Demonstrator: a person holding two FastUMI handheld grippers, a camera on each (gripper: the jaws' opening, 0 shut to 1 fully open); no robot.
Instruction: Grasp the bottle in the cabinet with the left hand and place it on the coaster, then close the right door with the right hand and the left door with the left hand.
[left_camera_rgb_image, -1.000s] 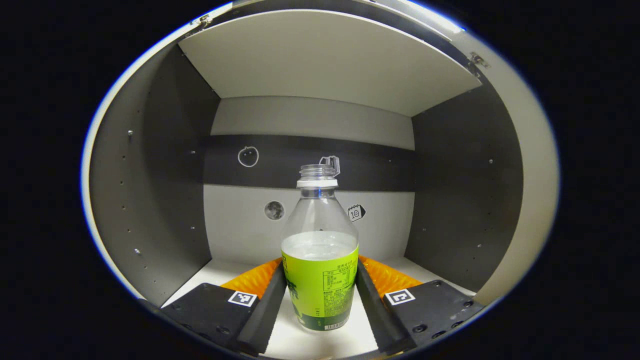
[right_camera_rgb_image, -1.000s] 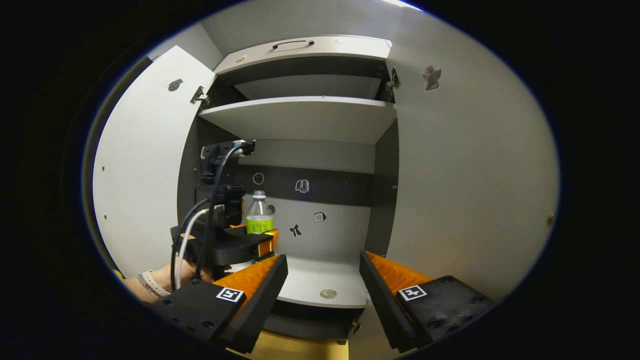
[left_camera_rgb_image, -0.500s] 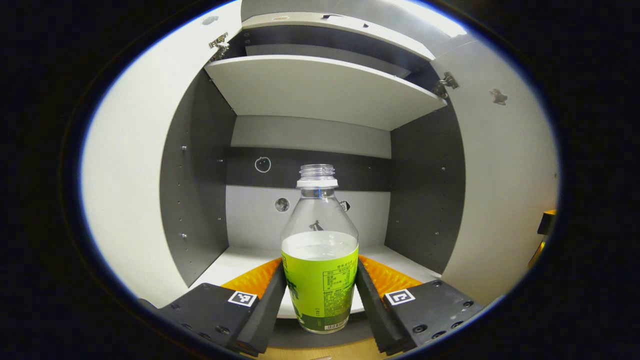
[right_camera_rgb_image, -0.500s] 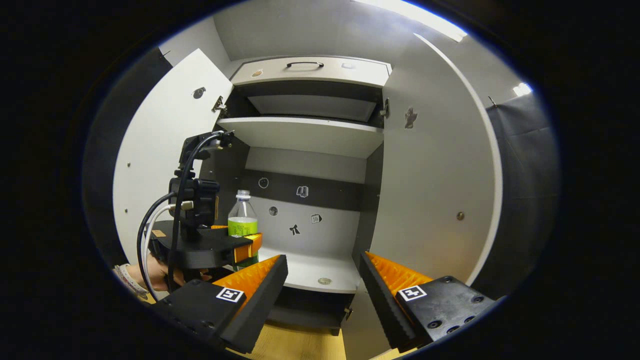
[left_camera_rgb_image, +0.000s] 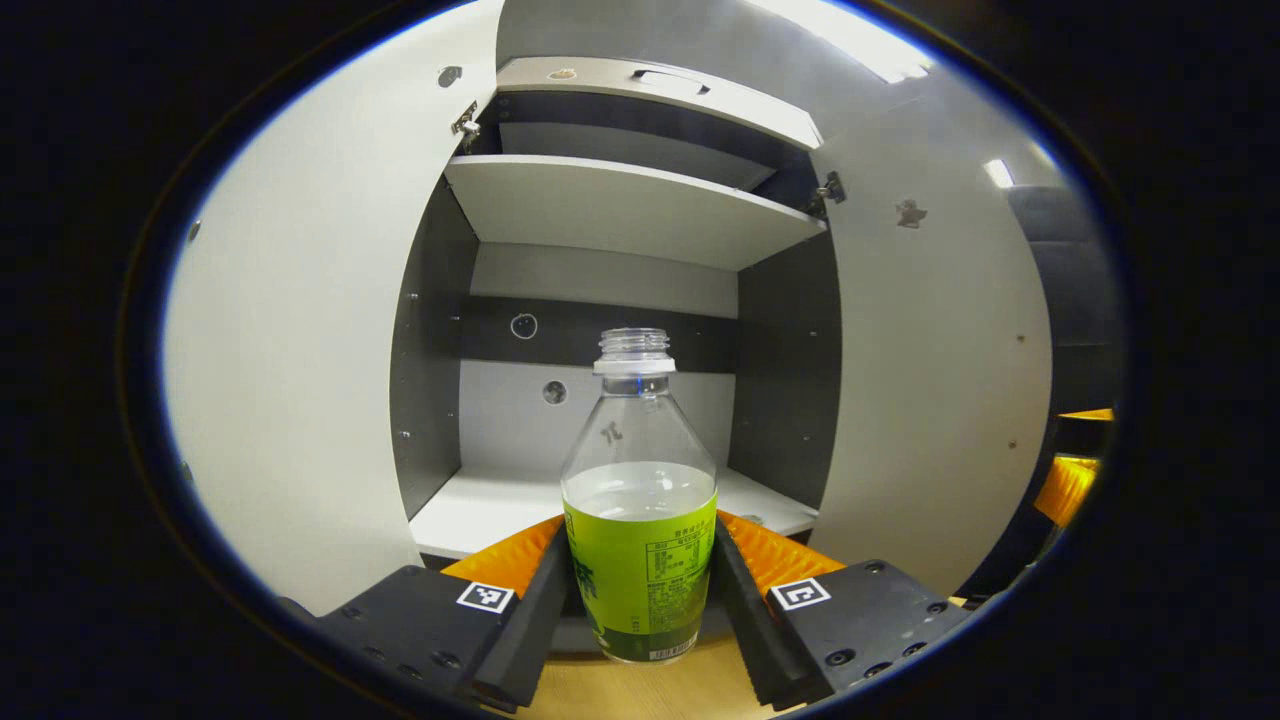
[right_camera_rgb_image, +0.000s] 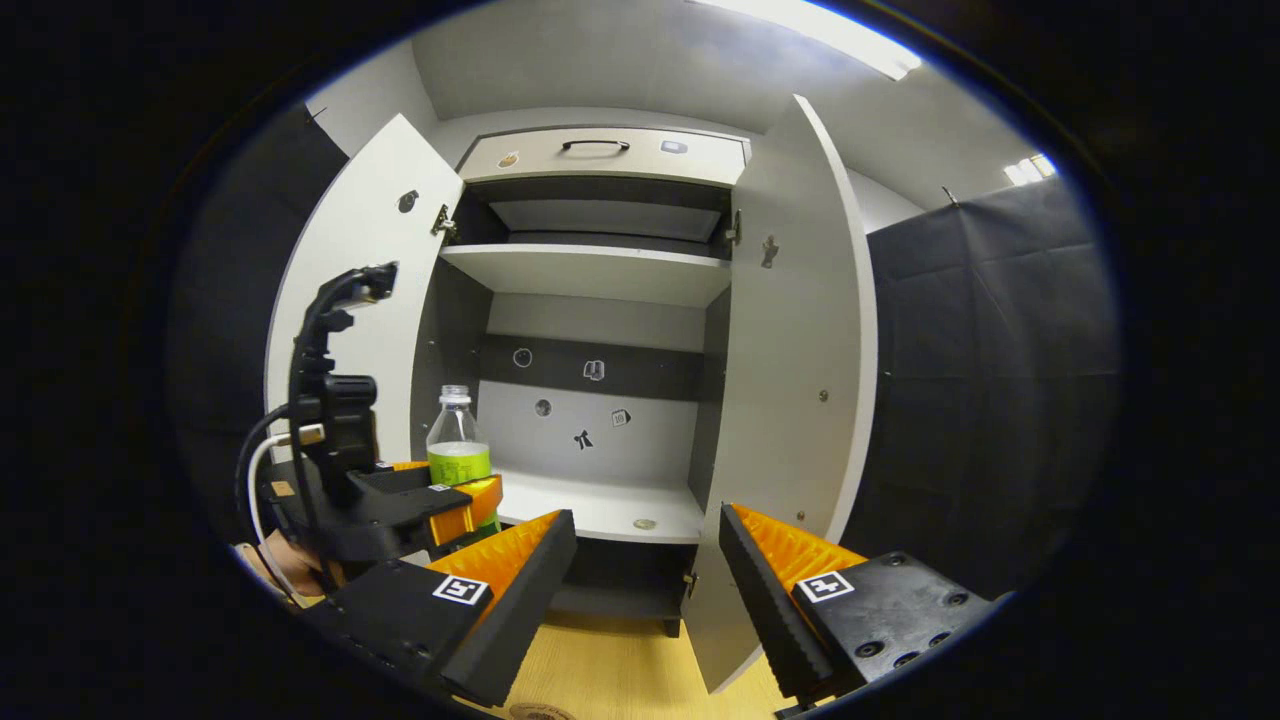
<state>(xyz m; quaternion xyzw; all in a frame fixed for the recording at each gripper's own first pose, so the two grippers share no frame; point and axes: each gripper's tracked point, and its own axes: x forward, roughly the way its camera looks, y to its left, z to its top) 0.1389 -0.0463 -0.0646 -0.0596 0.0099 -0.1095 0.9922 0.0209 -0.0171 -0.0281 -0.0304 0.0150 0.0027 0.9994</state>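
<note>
The left tongs pinch the clear plastic bottle by its glossy green label, ridged pads against both sides; it stands upright, capless, partly filled, held above the wooden table. Ahead stands the matte grey cabinet, both doors open. The right gripper view shows the right tongs spread wide, holding nothing, and a cabled left-hand tool.

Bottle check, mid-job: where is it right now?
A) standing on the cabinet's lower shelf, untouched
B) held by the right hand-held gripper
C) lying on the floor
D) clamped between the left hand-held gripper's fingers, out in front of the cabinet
D: the bottle sits upright between the left hand-held gripper fingers, with the cabinet shelf behind it and both doors open.
</note>
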